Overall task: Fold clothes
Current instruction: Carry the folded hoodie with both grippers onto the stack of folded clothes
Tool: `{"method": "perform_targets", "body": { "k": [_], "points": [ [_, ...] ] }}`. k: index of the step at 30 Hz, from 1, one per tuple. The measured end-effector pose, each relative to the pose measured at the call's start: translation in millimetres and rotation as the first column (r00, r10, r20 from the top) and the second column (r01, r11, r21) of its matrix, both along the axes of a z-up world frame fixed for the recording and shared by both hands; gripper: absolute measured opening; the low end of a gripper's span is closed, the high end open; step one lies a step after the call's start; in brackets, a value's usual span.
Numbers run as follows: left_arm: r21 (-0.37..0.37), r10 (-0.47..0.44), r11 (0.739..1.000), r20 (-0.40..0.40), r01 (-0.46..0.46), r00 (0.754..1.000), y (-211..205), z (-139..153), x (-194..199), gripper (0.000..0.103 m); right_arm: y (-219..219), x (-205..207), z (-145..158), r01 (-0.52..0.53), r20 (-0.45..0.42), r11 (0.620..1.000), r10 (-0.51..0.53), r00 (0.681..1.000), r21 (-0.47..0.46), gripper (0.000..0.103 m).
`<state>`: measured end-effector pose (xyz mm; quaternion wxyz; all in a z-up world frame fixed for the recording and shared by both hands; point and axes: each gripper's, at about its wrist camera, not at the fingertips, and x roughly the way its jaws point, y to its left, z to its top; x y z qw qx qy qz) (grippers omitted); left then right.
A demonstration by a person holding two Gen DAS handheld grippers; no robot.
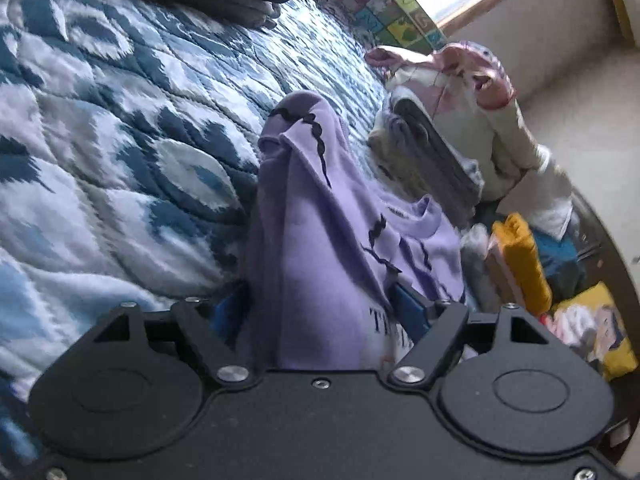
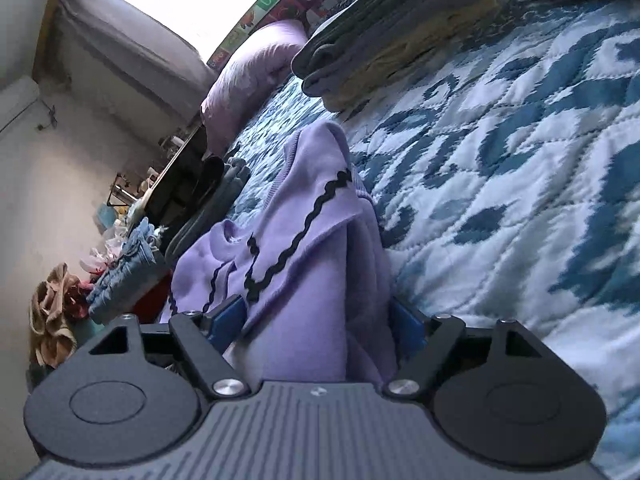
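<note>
A lilac sweatshirt (image 1: 320, 216) with black wavy trim and dark lettering lies bunched on the blue-and-white quilt (image 1: 120, 128). In the left wrist view a thick fold of it stands between the blue pads (image 1: 408, 308) of my left gripper (image 1: 316, 304). The jaws stand wide and do not pinch the cloth. In the right wrist view the same sweatshirt (image 2: 304, 240) fills the gap of my right gripper (image 2: 316, 312). Its blue pads (image 2: 228, 316) sit apart at either side of the loose fold, so this gripper is open too.
Folded grey and yellow clothes (image 2: 384, 32) are stacked on the quilt (image 2: 500, 152) farther back, next to a lilac pillow (image 2: 252, 76). Unfolded garments (image 1: 460, 112) are heaped at the bed's edge, with a mustard item (image 1: 520, 256). Jeans (image 2: 124, 272) and a tan cloth (image 2: 52, 312) lie beside the bed.
</note>
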<state>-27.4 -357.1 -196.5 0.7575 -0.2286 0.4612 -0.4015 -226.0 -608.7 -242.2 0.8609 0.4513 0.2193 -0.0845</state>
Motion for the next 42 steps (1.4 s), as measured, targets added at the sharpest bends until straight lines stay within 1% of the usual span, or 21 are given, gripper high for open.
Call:
{"method": "perform_targets", "body": {
  "k": [1, 2, 3, 6, 8, 10, 12, 13, 14, 15, 16, 17, 18, 19, 21, 26, 28, 30, 32, 35, 42],
  "points": [
    [-0.001, -0.003, 1.0, 0.001, 0.003, 1.0, -3, 0, 0, 0.073, 0, 4, 0, -0.006, -0.002, 1.0, 0.006, 1.0, -0.002, 0.077],
    [-0.002, -0.007, 1.0, 0.0, 0.007, 1.0, -7, -1, -1, 0.065, 2, 6, 1, -0.01, -0.004, 1.0, 0.01, 1.0, -0.008, 0.075],
    [-0.003, -0.012, 1.0, 0.0, 0.012, 1.0, -10, -2, -2, 0.055, 3, 8, 0, -0.014, -0.003, 1.0, 0.014, 1.0, -0.012, 0.067],
    [-0.025, -0.002, 1.0, -0.023, 0.001, 1.0, -8, -3, -5, 0.042, 4, 7, -5, -0.005, 0.013, 1.0, 0.004, 1.0, 0.025, 0.049],
    [-0.036, -0.005, 0.999, -0.035, 0.003, 0.999, -6, 4, -9, 0.039, 4, 2, -3, 0.002, 0.028, 0.998, -0.004, 1.0, 0.057, 0.043],
    [-0.078, -0.028, 0.997, -0.048, 0.024, 0.998, 2, 17, -17, 0.038, 5, -7, 4, 0.008, 0.049, 0.997, -0.012, 0.999, 0.083, 0.041],
    [-0.119, -0.055, 0.992, -0.06, 0.047, 0.997, 12, 28, -27, 0.039, 8, -29, 19, 0.002, 0.104, 0.995, -0.012, 0.995, 0.102, 0.04],
    [-0.118, -0.063, 0.992, -0.07, 0.055, 0.996, 16, 28, -32, 0.041, 10, -42, 20, 0.01, 0.109, 0.991, -0.025, 0.994, 0.134, 0.04],
    [-0.087, -0.077, 0.994, -0.071, 0.07, 0.994, 17, 23, -38, 0.05, 12, -53, 21, 0.019, 0.111, 0.987, -0.037, 0.993, 0.163, 0.045],
    [-0.04, -0.097, 0.995, -0.073, 0.094, 0.993, 16, 16, -41, 0.064, 14, -57, 18, 0.029, 0.067, 0.989, -0.039, 0.997, 0.142, 0.059],
    [0.02, -0.099, 0.995, -0.099, 0.101, 0.99, 17, 5, -43, 0.065, 16, -61, 14, 0.038, 0.023, 0.992, -0.041, 0.999, 0.121, 0.066],
    [0.018, -0.089, 0.996, -0.111, 0.092, 0.99, 23, 2, -45, 0.065, 18, -65, 10, 0.046, -0.019, 0.994, -0.045, 0.999, 0.099, 0.067],
    [-0.001, -0.078, 0.997, -0.118, 0.079, 0.99, 30, 0, -47, 0.068, 19, -72, 7, 0.06, -0.03, 0.996, -0.058, 0.998, 0.071, 0.066],
    [0.001, -0.07, 0.998, -0.113, 0.07, 0.991, 36, 2, -49, 0.069, 19, -78, 5, 0.063, -0.002, 0.994, -0.063, 0.998, 0.088, 0.067],
    [0.01, -0.065, 0.998, -0.097, 0.066, 0.993, 43, 5, -52, 0.074, 22, -85, 7, 0.077, 0.01, 0.993, -0.079, 0.997, 0.09, 0.072],
    [-0.032, -0.055, 0.998, -0.142, 0.051, 0.988, 48, -8, -49, 0.074, 34, -72, 5, 0.026, 0.0, 0.999, -0.026, 1.0, 0.045, 0.078],
    [-0.042, -0.065, 0.997, -0.126, 0.06, 0.99, 43, -8, -53, 0.067, 38, -67, 3, 0.039, 0.008, 0.999, -0.039, 0.999, 0.025, 0.077],
    [-0.046, -0.088, 0.995, -0.099, 0.084, 0.991, 37, -6, -60, 0.053, 40, -64, -1, 0.042, 0.021, 0.999, -0.043, 0.999, 0.031, 0.06],
    [-0.051, -0.111, 0.993, -0.068, 0.108, 0.992, 34, -1, -63, 0.047, 39, -63, -3, 0.034, 0.035, 0.998, -0.035, 0.999, 0.05, 0.051],
    [-0.072, -0.152, 0.986, -0.037, 0.149, 0.988, 30, 11, -66, 0.044, 38, -71, -2, 0.023, 0.071, 0.998, -0.027, 0.997, 0.059, 0.045],
    [-0.147, -0.206, 0.967, 0.017, 0.206, 0.978, 5, 46, -69, 0.043, 26, -90, 21, 0.058, 0.171, 0.994, -0.073, 0.983, 0.09, 0.043]
  ]
}}
